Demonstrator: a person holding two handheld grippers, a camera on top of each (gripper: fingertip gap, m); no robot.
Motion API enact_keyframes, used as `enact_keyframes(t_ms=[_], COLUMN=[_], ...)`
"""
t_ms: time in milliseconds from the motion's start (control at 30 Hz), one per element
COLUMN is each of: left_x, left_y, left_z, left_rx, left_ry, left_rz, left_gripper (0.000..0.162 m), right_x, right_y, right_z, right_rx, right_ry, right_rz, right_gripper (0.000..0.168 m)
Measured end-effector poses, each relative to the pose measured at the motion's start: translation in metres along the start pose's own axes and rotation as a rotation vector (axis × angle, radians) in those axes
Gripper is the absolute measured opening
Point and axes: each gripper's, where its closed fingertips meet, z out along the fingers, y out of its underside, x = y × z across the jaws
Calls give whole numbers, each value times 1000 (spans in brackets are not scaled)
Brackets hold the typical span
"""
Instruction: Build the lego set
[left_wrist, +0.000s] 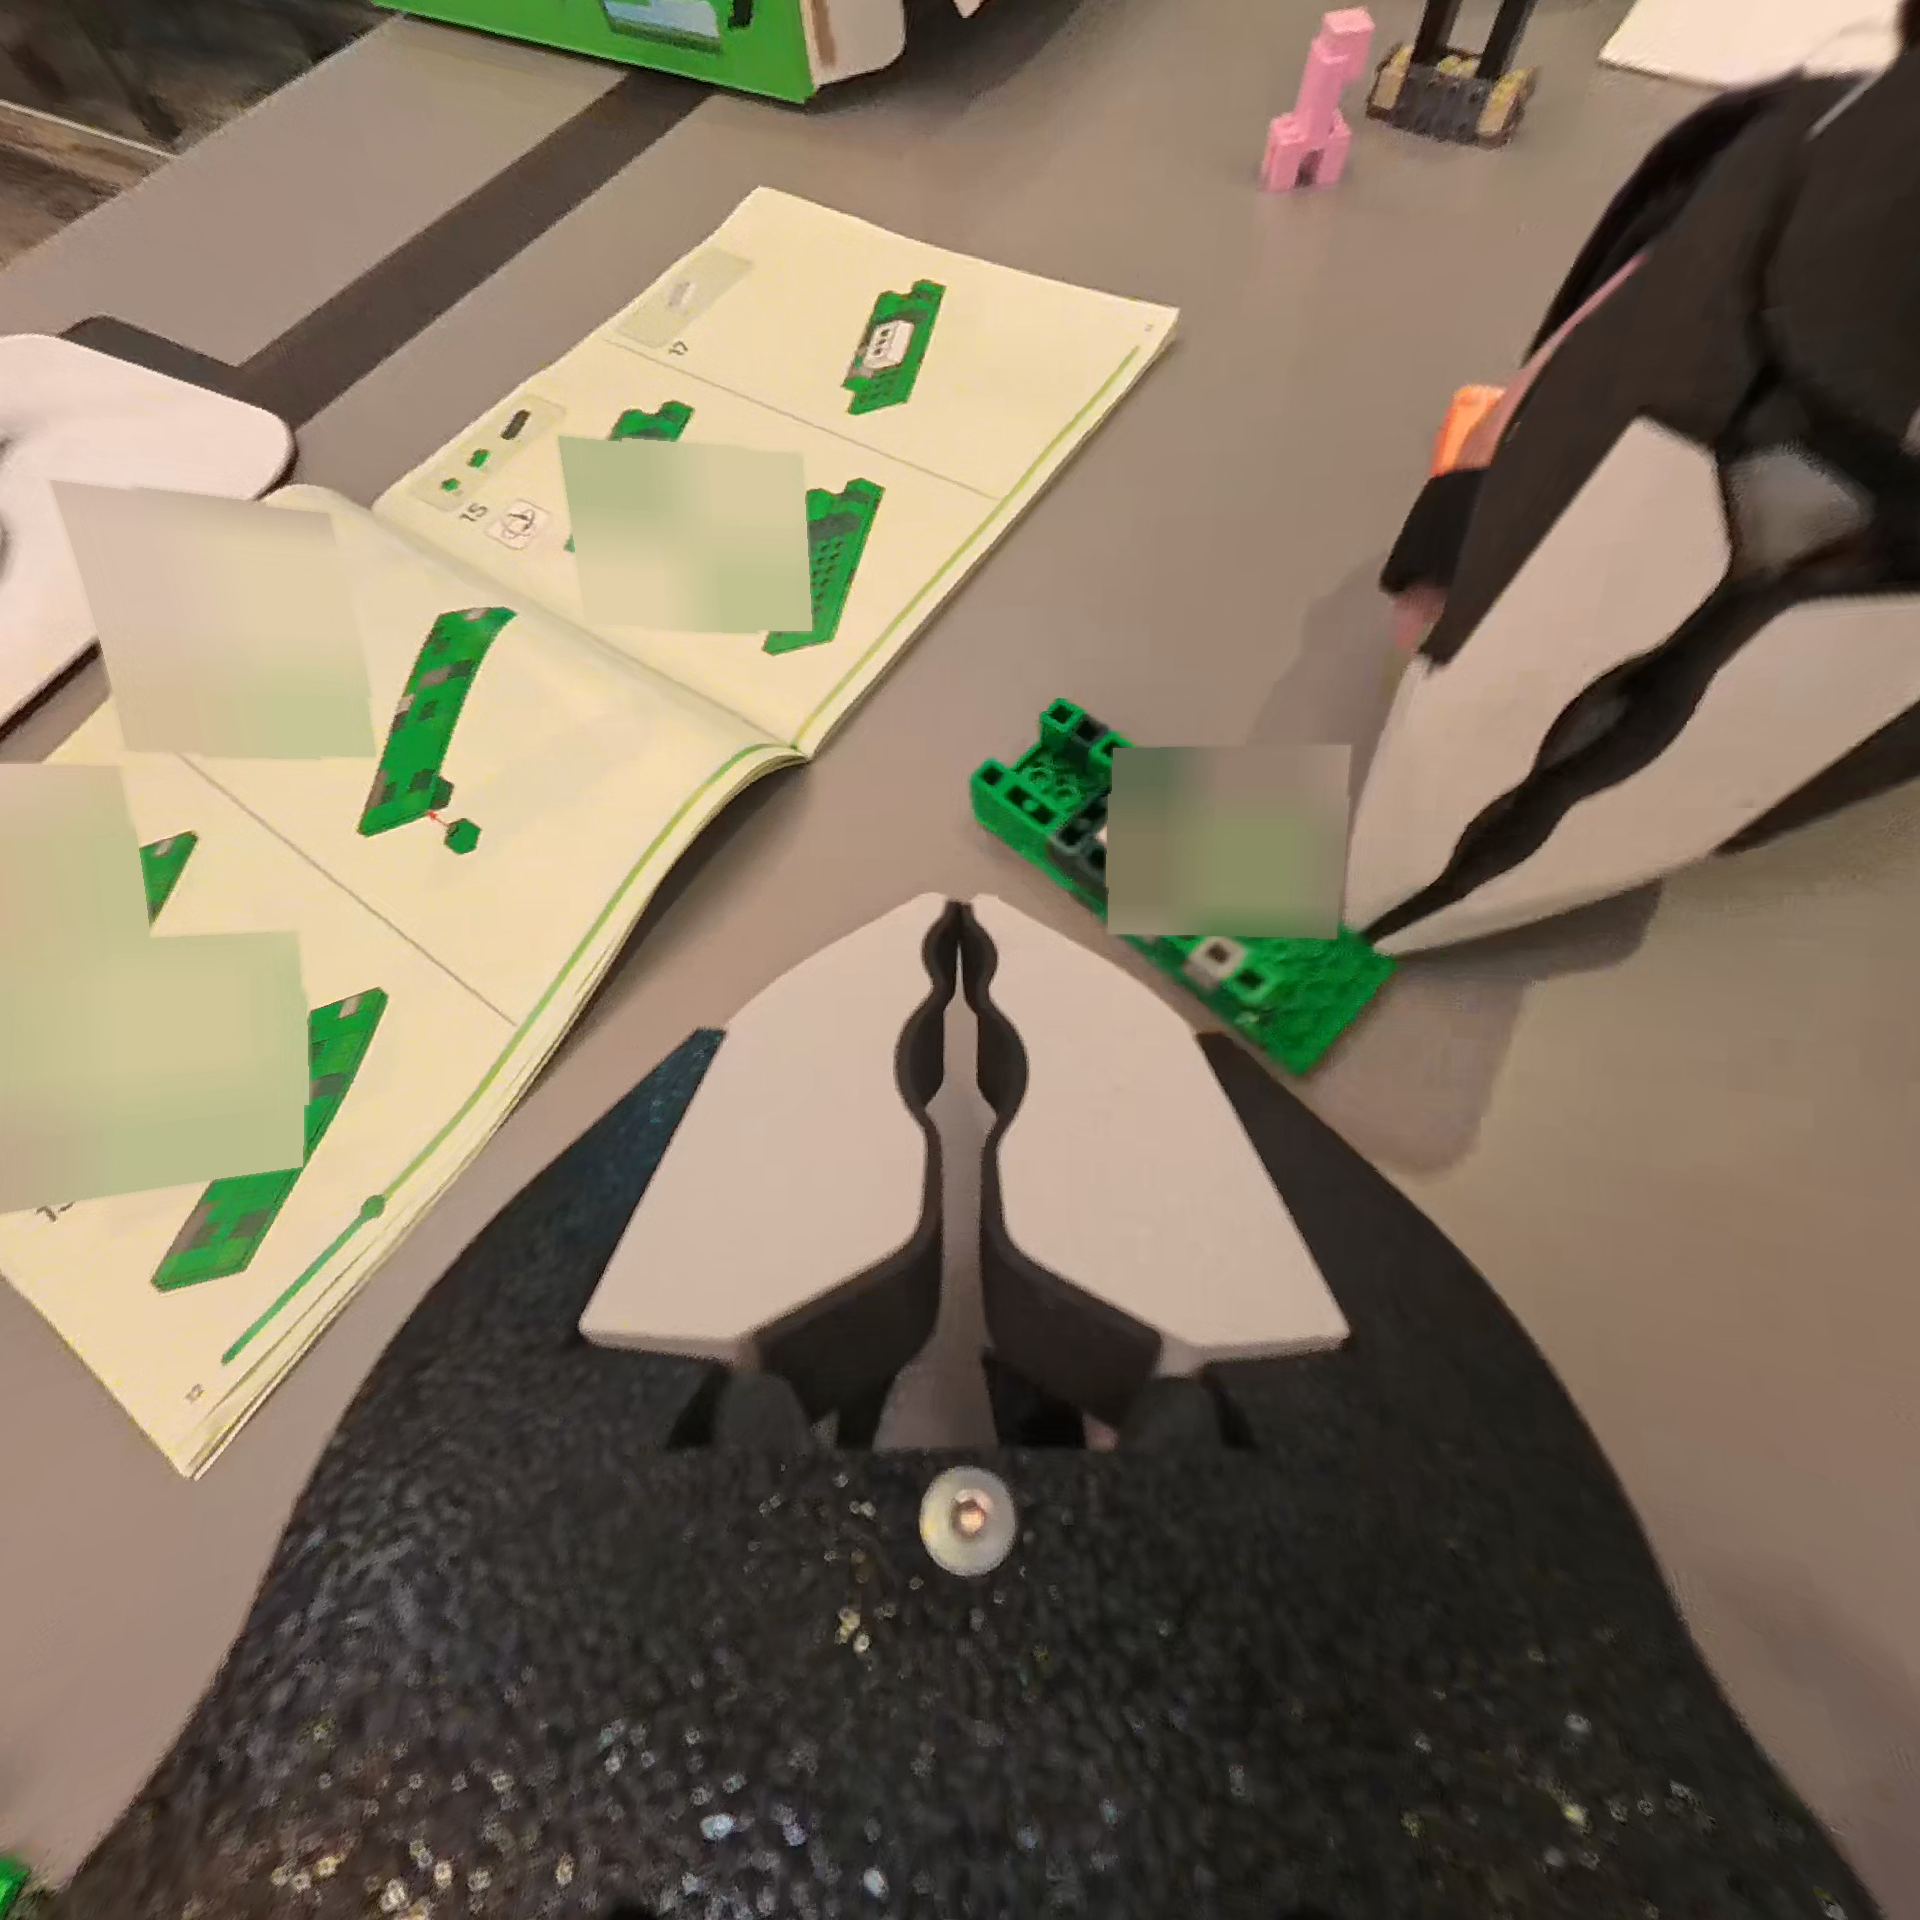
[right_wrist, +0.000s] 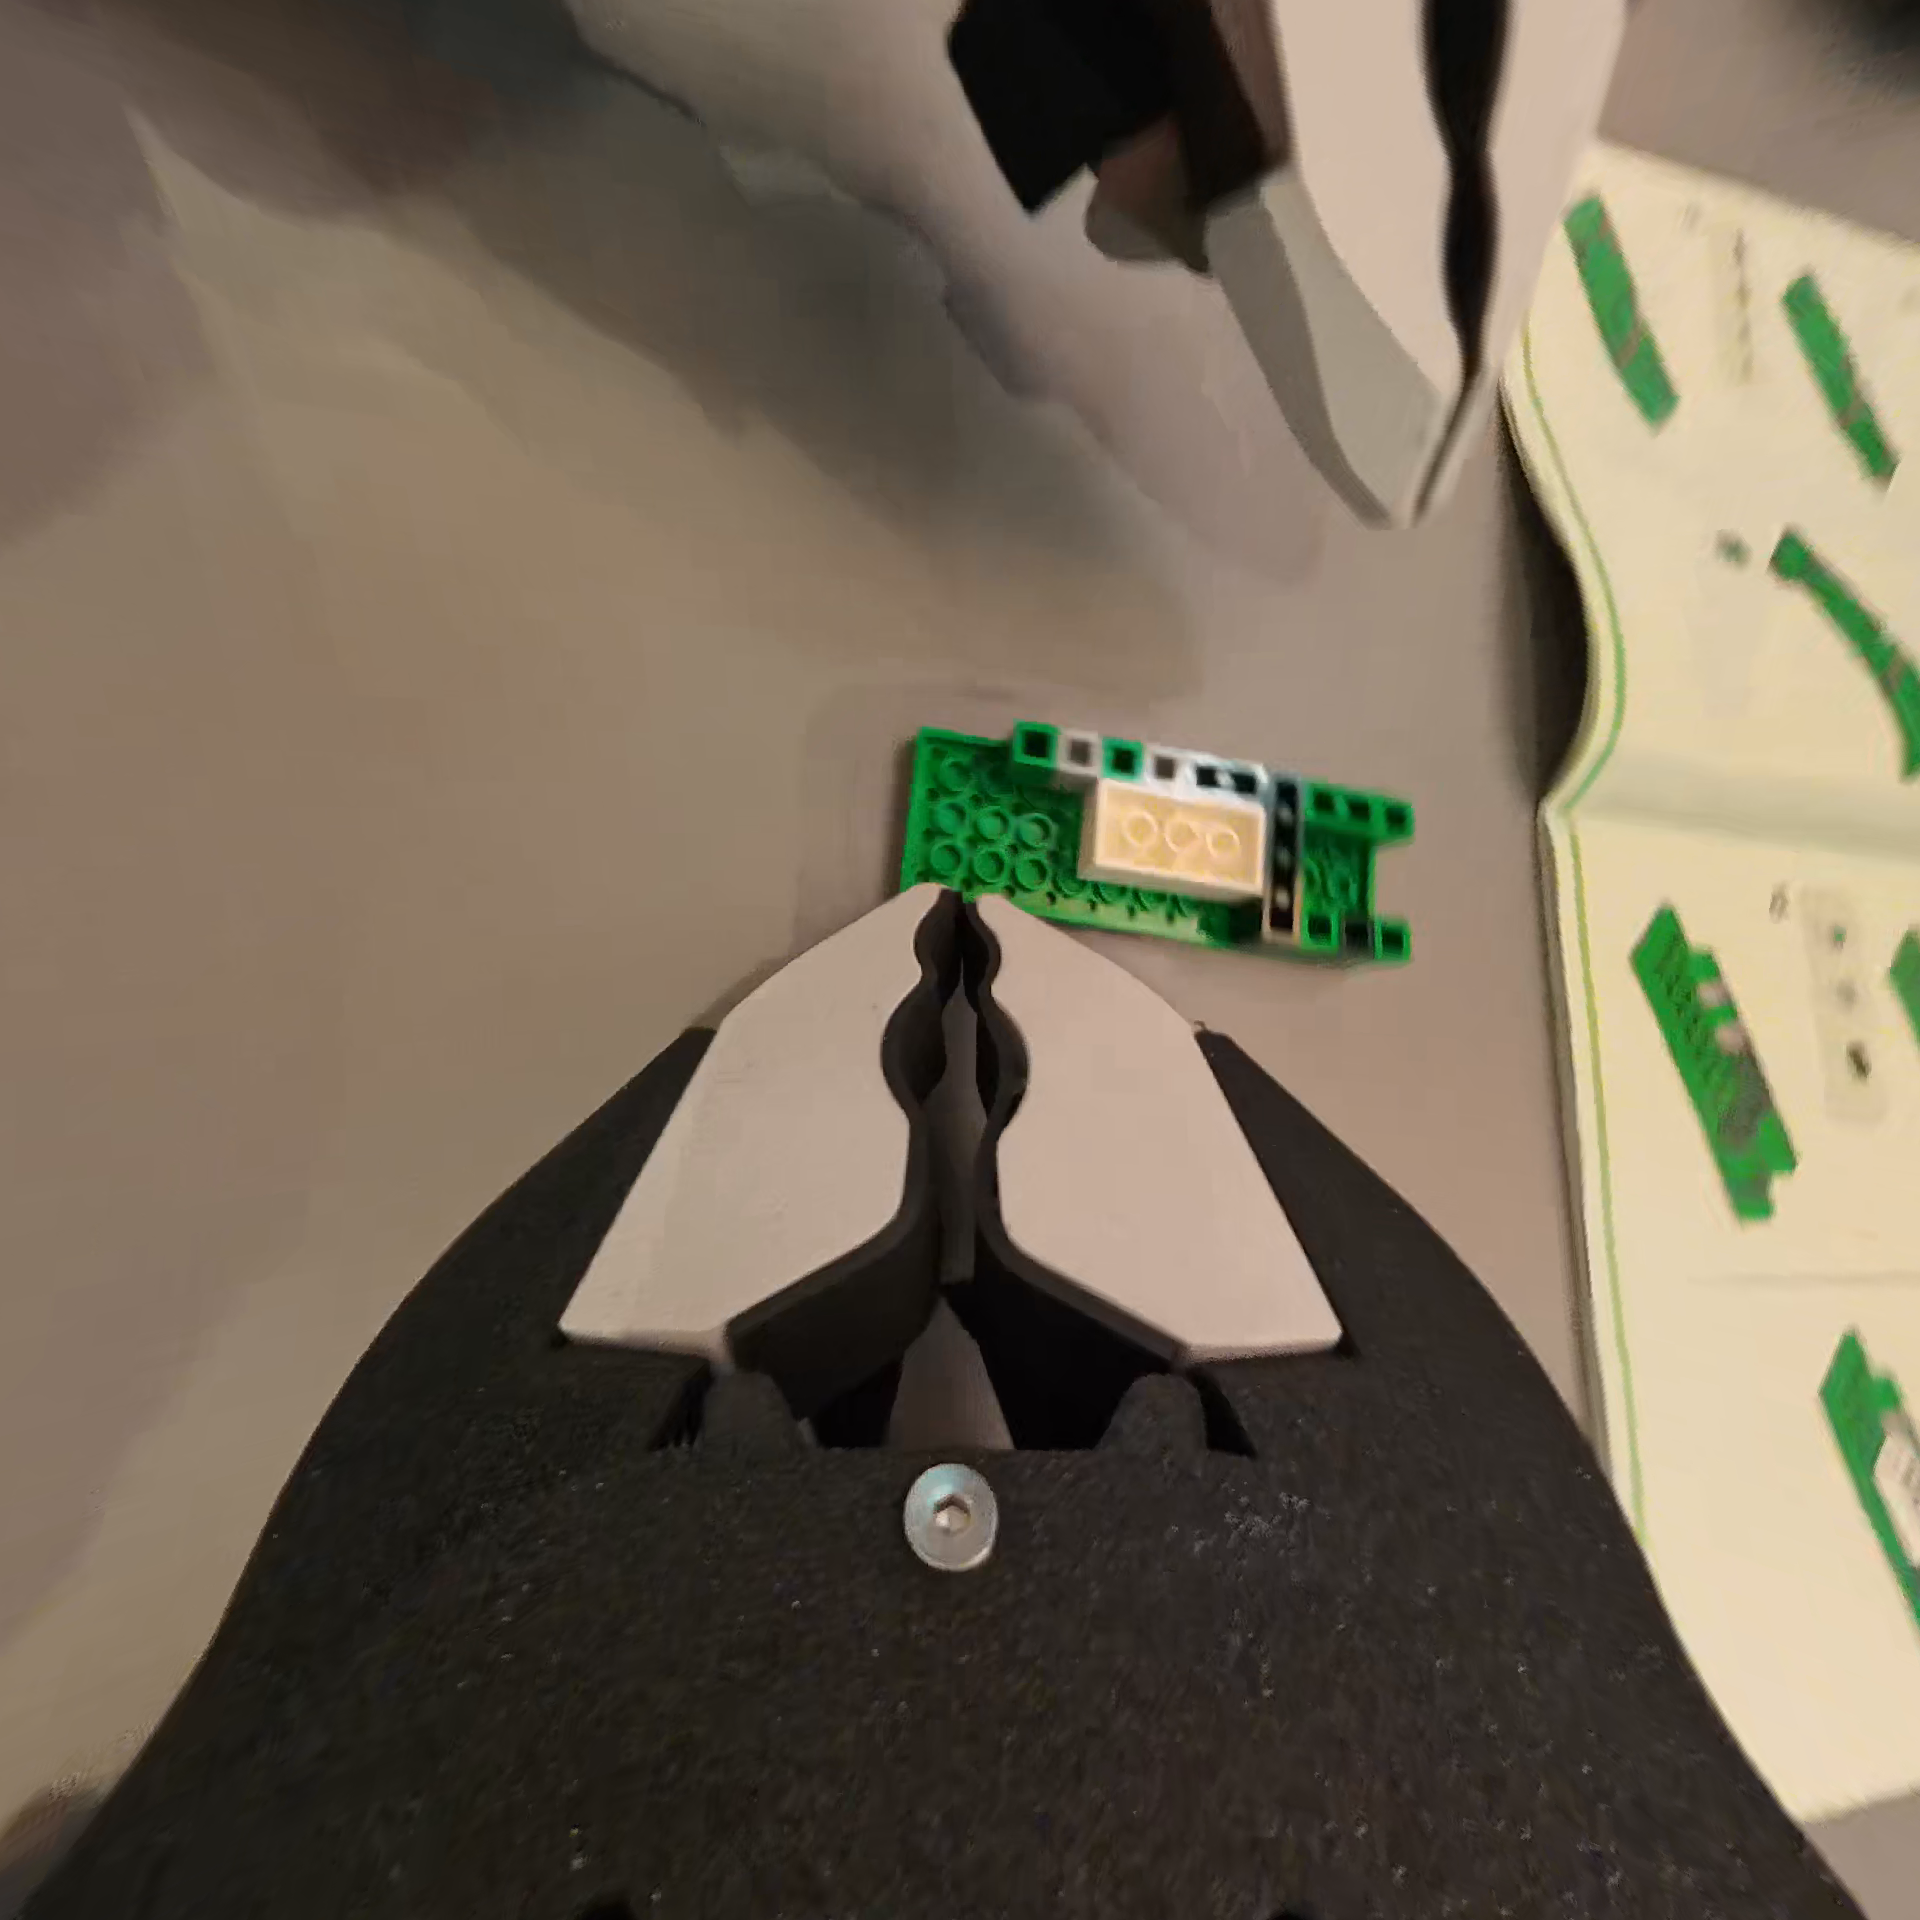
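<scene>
We see the green lego build (right_wrist: 977, 831) lying flat on the grey tabletop (right_wrist: 416, 831), underside up, a tan brick (right_wrist: 1174, 842) seated in its middle, a black strip (right_wrist: 1285, 862) across it beside that brick, and small grey and white pieces along one long edge; in the left wrist view the same build (left_wrist: 1039, 790) lies just beside the open instruction booklet (left_wrist: 727, 499), part of it covered by a blurred patch. The right tongs (right_wrist: 956, 909) are pressed together, nothing between them, their tips at the near edge of the build, touching it or just short of it, we cannot tell which; from the left wrist view those right tongs (left_wrist: 1377, 940) reach down to the build's far corner, tips together. The left tongs (left_wrist: 961, 914) are likewise pressed together and empty, hovering over bare tabletop (left_wrist: 1558, 1247) near the build, between it and the booklet; in the right wrist view the left tongs (right_wrist: 1429, 499) hang above the tabletop, apart from the build. Farther off we make out a pink lego figure (left_wrist: 1311, 109) standing upright, a dark lego model (left_wrist: 1449, 83) just beside it, and a green box (left_wrist: 644, 42) at the tabletop's far edge; the booklet (right_wrist: 1714, 727) fills the right side of the right wrist view.
</scene>
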Motion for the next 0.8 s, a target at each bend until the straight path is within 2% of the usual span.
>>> enact_keyframes(t_ms=[67,133,233,300,500,633,800], left_x=[1,0,17,28,38,38,51], left_y=[3,7,6,9,25,25,24], left_z=[-2,-3,-7,-6,16,22,28], left_rx=[-16,-52,-31,-36,-143,-200,-208], left_ry=[24,3,7,-32,-121,-144,-28], left_rz=[-24,-70,-116,-87,-32,-5,-60], left_gripper=[26,53,93,104,94,71,46], right_x=[-4,1,32,57,108,120,127], right_y=[-10,-19,-22,-18,12,27,36], right_z=[10,2,-32,-58,-102,-108,-116], right_rx=[-2,79,248,344,387,334,306], right_ry=[38,82,208,352,753,890,991], right_rz=[-99,-134,-2,48,118,110,99], right_gripper=[0,0,0,0,0,0,0])
